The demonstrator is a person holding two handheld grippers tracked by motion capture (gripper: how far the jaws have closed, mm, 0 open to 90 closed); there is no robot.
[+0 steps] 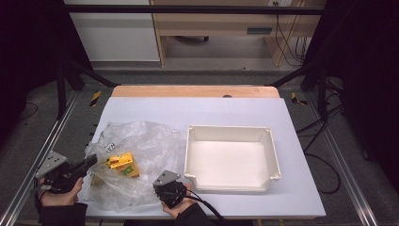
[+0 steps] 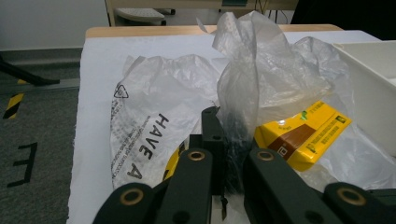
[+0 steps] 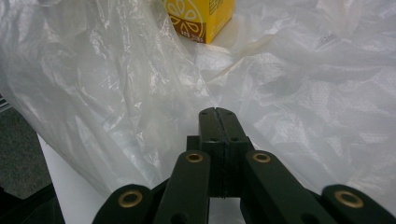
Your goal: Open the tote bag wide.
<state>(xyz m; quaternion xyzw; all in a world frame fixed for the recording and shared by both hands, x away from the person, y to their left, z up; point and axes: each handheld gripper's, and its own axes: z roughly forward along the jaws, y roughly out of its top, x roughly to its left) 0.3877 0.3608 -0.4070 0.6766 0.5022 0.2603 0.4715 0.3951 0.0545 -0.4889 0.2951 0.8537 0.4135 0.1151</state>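
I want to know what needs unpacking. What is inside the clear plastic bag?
Inside the clear plastic bag lies a yellow box. Crumpled film hides part of it, so anything beneath cannot be seen.

The plastic bag at the near left is clear and milky, printed with black letters, and holds a yellow box with brown and green markings. To its right sits a cream-white tray on a pale lavender-white surface edged in light wood at the far side.

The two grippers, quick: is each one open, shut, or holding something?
Left gripper: shut, pinching a fold of the clear plastic bag.
Right gripper: shut against the same bag; whether film is caught between its jaws cannot be told.
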